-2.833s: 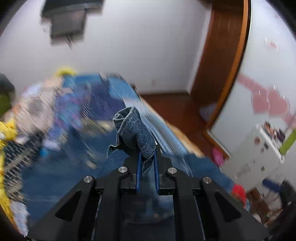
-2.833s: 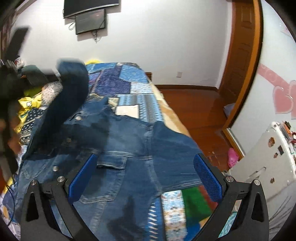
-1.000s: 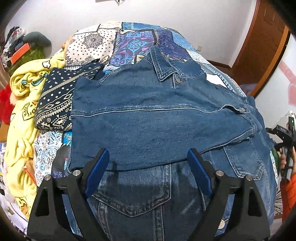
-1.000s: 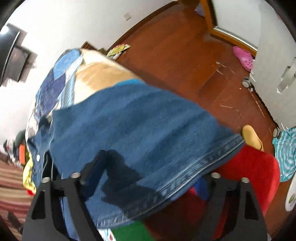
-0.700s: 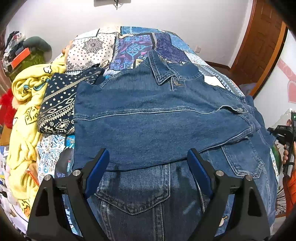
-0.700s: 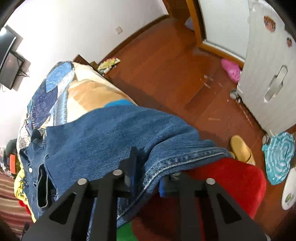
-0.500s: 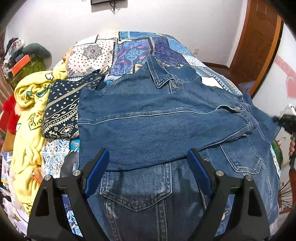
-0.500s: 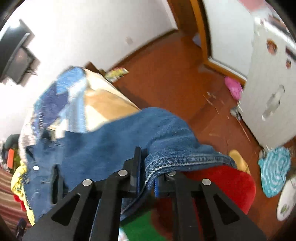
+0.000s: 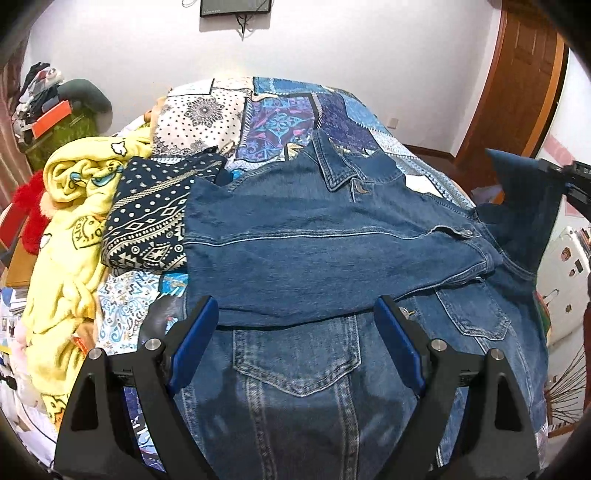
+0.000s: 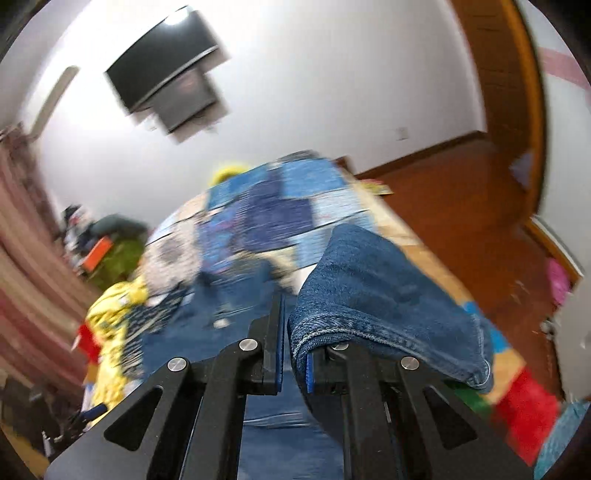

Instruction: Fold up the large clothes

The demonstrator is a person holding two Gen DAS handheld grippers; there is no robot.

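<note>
Fold partly made. Denim jacket (image 9: 332, 258) spread front-up at the centre of the patchwork quilt (image 9: 288, 118), collar toward 12 o'clock, one sleeve (image 9: 332, 273) already laid across the chest from 9 toward 3 o'clock. Other sleeve (image 10: 384, 295) not yet folded: cuff pinched between the pressed-together jaws of the right gripper (image 10: 293, 354), raised off the bed at 3 o'clock in the left wrist view. Left gripper (image 9: 295, 354) hovering over the lower front near a chest pocket (image 9: 295, 358), jaws spread wide, nothing between them.

Probably left to do: second sleeve across the chest, then hem up toward collar.

Around: navy patterned cloth (image 9: 155, 214) touching the jacket's shoulder at 9 o'clock, yellow printed blanket (image 9: 74, 229) heaped beyond it, red plush item (image 9: 33, 218) at the far edge. Wall screen (image 9: 236, 7) at 12 o'clock, wooden door (image 9: 517, 92) at 2 o'clock. Patterned cloth close enough to catch under a later fold; otherwise nothing lying across the jacket.
</note>
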